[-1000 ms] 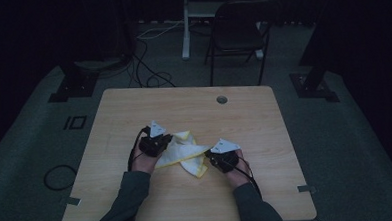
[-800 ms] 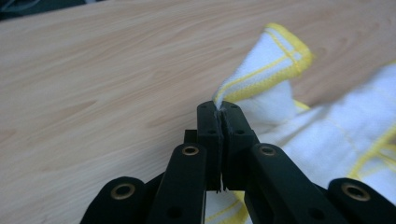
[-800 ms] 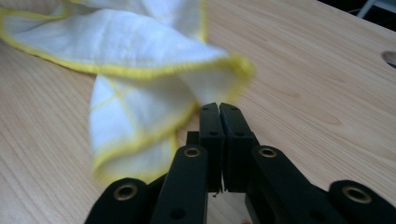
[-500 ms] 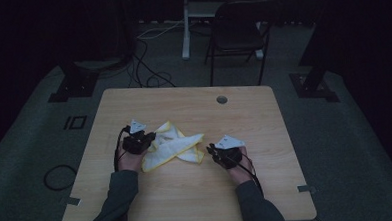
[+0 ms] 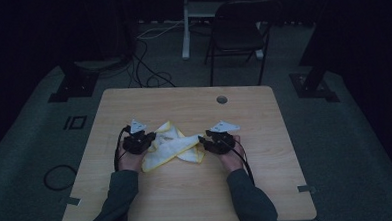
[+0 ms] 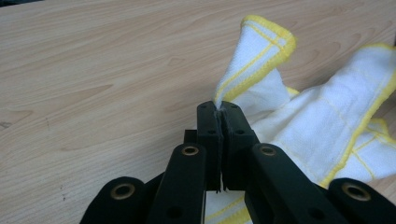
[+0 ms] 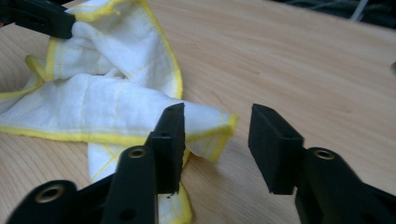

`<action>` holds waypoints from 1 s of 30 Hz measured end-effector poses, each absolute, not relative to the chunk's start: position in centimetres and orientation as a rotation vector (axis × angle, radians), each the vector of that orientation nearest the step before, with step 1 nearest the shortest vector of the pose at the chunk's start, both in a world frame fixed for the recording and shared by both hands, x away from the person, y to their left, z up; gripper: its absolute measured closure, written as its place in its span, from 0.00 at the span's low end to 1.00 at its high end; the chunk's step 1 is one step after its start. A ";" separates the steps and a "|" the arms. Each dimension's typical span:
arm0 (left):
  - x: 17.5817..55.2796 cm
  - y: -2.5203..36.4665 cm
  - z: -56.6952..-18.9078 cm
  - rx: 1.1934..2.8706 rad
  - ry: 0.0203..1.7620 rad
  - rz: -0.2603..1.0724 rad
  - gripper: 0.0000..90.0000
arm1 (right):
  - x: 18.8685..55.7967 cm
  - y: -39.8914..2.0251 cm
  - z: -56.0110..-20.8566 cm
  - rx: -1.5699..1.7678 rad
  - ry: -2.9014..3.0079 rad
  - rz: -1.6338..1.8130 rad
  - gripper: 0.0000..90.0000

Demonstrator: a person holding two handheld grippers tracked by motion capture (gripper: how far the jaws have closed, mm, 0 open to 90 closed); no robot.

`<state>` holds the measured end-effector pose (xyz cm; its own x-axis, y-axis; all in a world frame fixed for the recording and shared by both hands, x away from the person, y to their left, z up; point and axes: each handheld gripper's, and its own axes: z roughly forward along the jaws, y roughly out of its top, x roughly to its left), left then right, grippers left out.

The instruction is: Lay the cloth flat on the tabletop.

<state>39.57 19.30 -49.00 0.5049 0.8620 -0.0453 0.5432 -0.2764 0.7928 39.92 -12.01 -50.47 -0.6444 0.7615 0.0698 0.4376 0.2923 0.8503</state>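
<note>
A white cloth (image 5: 173,144) with a yellow hem lies crumpled on the wooden table (image 5: 188,201) between the two grippers. My left gripper (image 5: 147,139) is at its left end. In the left gripper view the jaws (image 6: 221,109) are pressed together on a hemmed fold of the cloth (image 6: 322,126). My right gripper (image 5: 204,140) is at the cloth's right end. Its jaws (image 7: 217,126) have just been opening and stand apart. A corner of the cloth (image 7: 107,107) lies flat just beyond them, untouched by the pads. The left gripper (image 7: 42,18) appears at the top left of the right gripper view.
A round cable hole (image 5: 222,99) sits near the table's far edge. A dark chair (image 5: 240,33) stands beyond the table, and cables (image 5: 147,77) run over the floor. Bare wood stretches on all sides of the cloth.
The left gripper has pulled its end of the cloth to the left. The right gripper has let go of the cloth, opened, and drawn back to the right.
</note>
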 end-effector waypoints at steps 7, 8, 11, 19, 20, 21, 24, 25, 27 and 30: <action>39.7 19.7 -49.0 1.945 1.170 0.517 0.98 | 39.1 -12.1 -50.7 1.065 2.231 1.269 1.00; 39.7 19.8 -49.0 1.944 1.172 0.519 0.98 | 38.9 -12.2 -50.6 1.059 2.229 1.273 1.00; 39.8 20.0 -48.9 1.933 1.191 0.524 0.98 | 38.1 -12.5 -50.5 1.034 2.227 1.274 1.00; 40.3 21.6 -49.0 1.916 1.249 0.541 0.98 | 36.0 -13.9 -50.9 1.032 2.226 1.236 1.00; 40.4 21.9 -49.0 1.917 1.259 0.541 0.98 | 35.9 -14.2 -51.0 1.033 2.226 1.229 1.00; 40.4 22.2 -49.1 1.915 1.269 0.541 0.98 | 35.7 -14.5 -51.1 1.040 2.223 1.221 1.00; 40.5 23.0 -49.5 1.907 1.301 0.537 0.98 | 35.2 -15.3 -51.4 1.062 2.219 1.198 1.00; 40.5 23.2 -49.7 1.903 1.311 0.534 0.98 | 35.1 -15.6 -51.5 1.066 2.220 1.194 1.00; 40.4 23.6 -50.1 1.900 1.327 0.527 0.98 | 34.7 -16.1 -51.6 1.079 2.216 1.190 1.00; 40.3 24.1 -50.8 1.904 1.348 0.518 0.98 | 34.2 -16.7 -51.7 1.085 2.215 1.178 1.00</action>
<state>40.29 24.06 -50.78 0.3681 0.9258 -0.0861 0.6295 -0.1799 0.7559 34.16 -16.74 -51.73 -0.6156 0.7880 0.0067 0.4462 0.3416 0.8272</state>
